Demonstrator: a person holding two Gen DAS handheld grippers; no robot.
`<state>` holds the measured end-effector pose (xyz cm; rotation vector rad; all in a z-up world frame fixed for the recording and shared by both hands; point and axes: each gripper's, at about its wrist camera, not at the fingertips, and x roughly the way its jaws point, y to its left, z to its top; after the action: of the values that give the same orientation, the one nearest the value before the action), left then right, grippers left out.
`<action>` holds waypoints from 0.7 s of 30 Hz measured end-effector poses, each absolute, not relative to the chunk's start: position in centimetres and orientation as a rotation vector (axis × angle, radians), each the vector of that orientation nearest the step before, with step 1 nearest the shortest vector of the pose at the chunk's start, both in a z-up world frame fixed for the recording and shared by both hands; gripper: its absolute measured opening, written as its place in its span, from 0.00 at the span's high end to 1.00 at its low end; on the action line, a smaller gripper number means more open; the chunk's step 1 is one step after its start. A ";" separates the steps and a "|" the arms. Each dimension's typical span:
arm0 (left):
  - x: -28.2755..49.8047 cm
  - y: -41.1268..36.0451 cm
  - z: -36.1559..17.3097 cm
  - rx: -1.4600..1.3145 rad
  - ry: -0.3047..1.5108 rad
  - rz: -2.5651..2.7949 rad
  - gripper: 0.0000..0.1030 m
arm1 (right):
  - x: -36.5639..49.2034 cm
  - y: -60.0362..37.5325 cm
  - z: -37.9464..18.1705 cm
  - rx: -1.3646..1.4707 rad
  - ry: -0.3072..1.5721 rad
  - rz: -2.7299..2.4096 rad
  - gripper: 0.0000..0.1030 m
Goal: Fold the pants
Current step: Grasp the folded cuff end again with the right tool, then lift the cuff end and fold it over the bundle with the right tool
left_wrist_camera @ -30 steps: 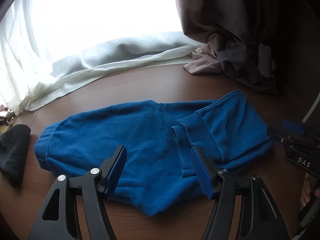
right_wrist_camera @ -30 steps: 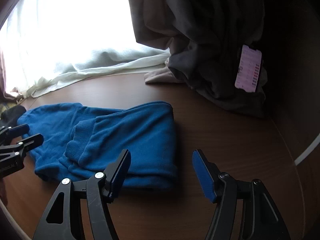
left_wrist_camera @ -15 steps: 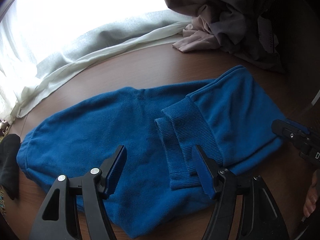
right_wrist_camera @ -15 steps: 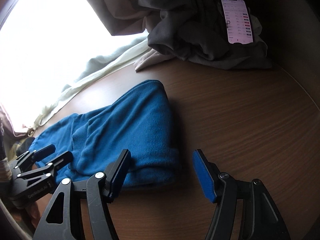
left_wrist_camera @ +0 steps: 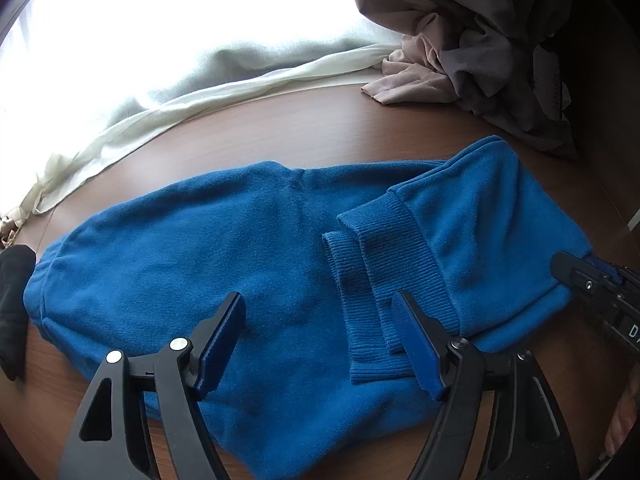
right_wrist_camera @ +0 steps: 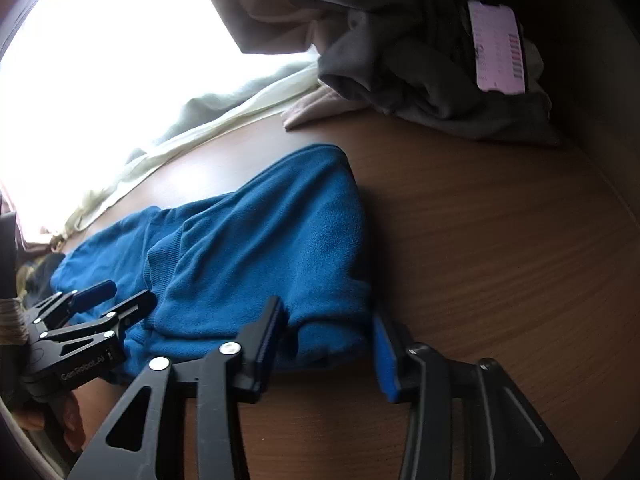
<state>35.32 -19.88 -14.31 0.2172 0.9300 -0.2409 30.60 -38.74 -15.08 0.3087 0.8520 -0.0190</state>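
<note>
Blue fleece pants lie across the brown wooden table, the legs folded back so two ribbed cuffs rest on top near the middle. My left gripper is open just above the pants' near edge, its right pad by the cuffs. My right gripper is open at the folded right end of the pants, straddling its near corner. It also shows in the left wrist view, and the left gripper shows in the right wrist view.
White sheer curtain pools along the far table edge. A heap of grey and pink cloth sits at the back right with a lit phone on it. A black cloth lies at the left edge.
Both grippers have moved forward and down onto the pants. The right gripper has closed in on the folded right end. Both stay open.
</note>
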 end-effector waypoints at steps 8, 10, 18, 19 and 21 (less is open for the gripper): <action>34.1 -18.5 -12.1 0.218 0.864 -0.170 0.31 | 30.5 -36.6 -10.4 0.231 0.745 0.003 0.81; 33.9 -17.0 -10.7 0.190 0.863 -0.126 0.31 | 30.5 -35.7 -9.0 0.198 0.712 0.015 0.81; 33.5 -9.7 -5.5 0.070 0.837 -0.029 0.30 | 30.5 -30.8 -5.2 0.044 0.616 0.036 0.82; 33.3 -8.8 -5.0 0.069 0.825 -0.020 0.29 | 30.4 -30.1 -4.7 0.023 0.602 0.033 0.82; 33.3 -7.5 -4.6 0.074 0.810 -0.005 0.29 | 30.4 -28.6 -3.7 -0.014 0.577 0.042 0.82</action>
<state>33.26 -7.49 -4.57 0.0740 0.8097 -0.0050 30.37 -28.64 -3.68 -0.0142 0.5771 0.0425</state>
